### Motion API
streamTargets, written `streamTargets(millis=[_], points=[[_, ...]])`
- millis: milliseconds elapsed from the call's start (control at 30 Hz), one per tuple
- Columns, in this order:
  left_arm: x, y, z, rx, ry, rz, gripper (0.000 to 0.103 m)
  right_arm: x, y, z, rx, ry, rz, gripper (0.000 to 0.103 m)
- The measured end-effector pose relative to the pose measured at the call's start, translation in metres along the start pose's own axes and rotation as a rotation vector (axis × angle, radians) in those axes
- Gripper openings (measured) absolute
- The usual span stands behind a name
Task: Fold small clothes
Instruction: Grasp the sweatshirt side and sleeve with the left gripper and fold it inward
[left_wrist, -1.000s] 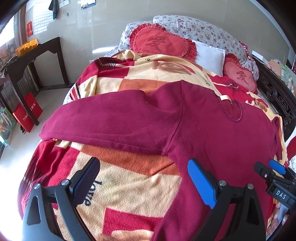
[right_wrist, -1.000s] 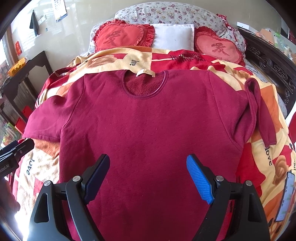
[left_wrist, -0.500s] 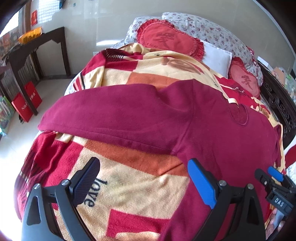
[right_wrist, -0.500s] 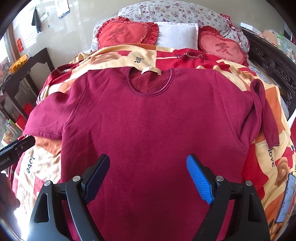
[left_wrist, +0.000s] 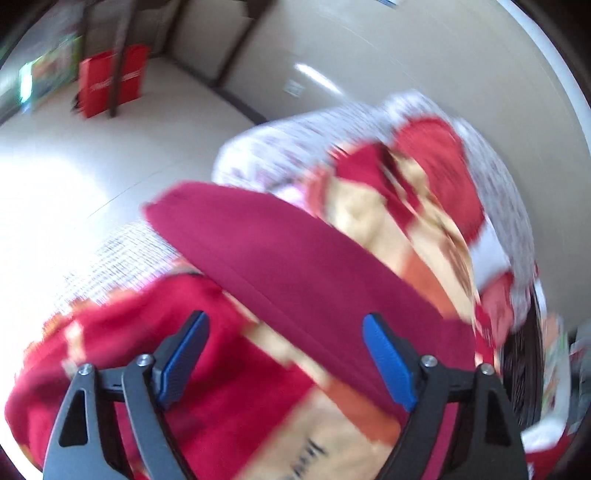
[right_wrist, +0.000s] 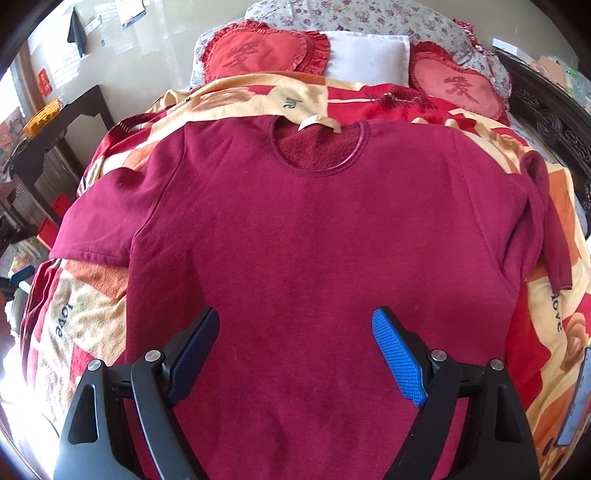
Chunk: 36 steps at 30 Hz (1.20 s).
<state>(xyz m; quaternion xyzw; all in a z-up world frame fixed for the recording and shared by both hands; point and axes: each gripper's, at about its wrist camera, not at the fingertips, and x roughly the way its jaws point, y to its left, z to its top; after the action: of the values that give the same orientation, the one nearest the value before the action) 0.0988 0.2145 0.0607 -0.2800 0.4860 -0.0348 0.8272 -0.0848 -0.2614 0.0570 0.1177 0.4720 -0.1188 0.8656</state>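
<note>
A dark red long-sleeved shirt (right_wrist: 314, 240) lies flat, face up, on a red and yellow blanket (right_wrist: 85, 314) on the bed. Its left sleeve (right_wrist: 107, 229) stretches out to the bed's left side; its right sleeve (right_wrist: 546, 221) is folded down along the right side. My right gripper (right_wrist: 295, 347) is open and empty above the shirt's lower body. My left gripper (left_wrist: 284, 350) is open and empty, just short of the left sleeve (left_wrist: 280, 258), which runs across the blurred left wrist view to its cuff (left_wrist: 159, 206) near the bed's edge.
Two red heart-shaped cushions (right_wrist: 258, 51) and a white pillow (right_wrist: 369, 55) lie at the head of the bed. A dark carved bed rail (right_wrist: 554, 122) runs along the right. A dark side table (right_wrist: 51, 140) and a red bag (left_wrist: 110, 85) stand on the floor to the left.
My left gripper has swung sharply left and down toward the left sleeve's cuff end; its view is blurred. My right gripper has barely moved, edging slightly closer to the shirt.
</note>
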Motion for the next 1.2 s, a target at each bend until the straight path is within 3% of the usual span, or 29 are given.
streamTargets(millis=[100,267,433,533,600,633,700,733,800,967,1067,1200], points=[[0.012,0.031,0.024,-0.051,-0.030,0.071,0.087,0.002,0.007,0.001,-0.022,0.007,0.005,0.069],[0.038,0.070,0.044,-0.141,0.012,0.076,0.087,0.006,0.017,0.005,-0.046,0.010,0.014,0.069],[0.055,0.080,0.051,-0.183,0.042,0.038,0.085,0.014,0.022,0.009,-0.052,0.025,0.018,0.069],[0.060,0.075,0.054,-0.190,0.058,-0.041,0.074,0.018,0.025,0.010,-0.057,0.031,0.025,0.069],[0.062,0.070,0.053,-0.197,0.050,-0.060,0.073,0.021,0.027,0.010,-0.062,0.035,0.030,0.069],[0.065,0.068,0.054,-0.195,0.051,-0.076,0.068,0.022,0.028,0.010,-0.063,0.037,0.032,0.069],[0.067,0.069,0.054,-0.196,0.053,-0.063,0.040,0.022,0.028,0.009,-0.060,0.036,0.034,0.069],[0.067,0.070,0.055,-0.200,0.051,-0.057,0.016,0.022,0.027,0.009,-0.058,0.034,0.035,0.069],[0.061,0.070,0.056,-0.202,0.025,-0.070,0.010,0.022,0.025,0.011,-0.054,0.030,0.033,0.069],[0.020,0.036,0.056,-0.105,-0.058,-0.114,0.007,0.015,0.015,0.012,-0.035,0.002,0.025,0.069],[-0.012,-0.012,0.046,0.008,-0.087,-0.191,0.007,0.010,0.006,0.012,-0.013,-0.010,0.032,0.069],[-0.049,-0.104,0.006,0.228,-0.089,-0.330,0.007,0.000,-0.008,0.013,0.020,-0.034,0.029,0.069]])
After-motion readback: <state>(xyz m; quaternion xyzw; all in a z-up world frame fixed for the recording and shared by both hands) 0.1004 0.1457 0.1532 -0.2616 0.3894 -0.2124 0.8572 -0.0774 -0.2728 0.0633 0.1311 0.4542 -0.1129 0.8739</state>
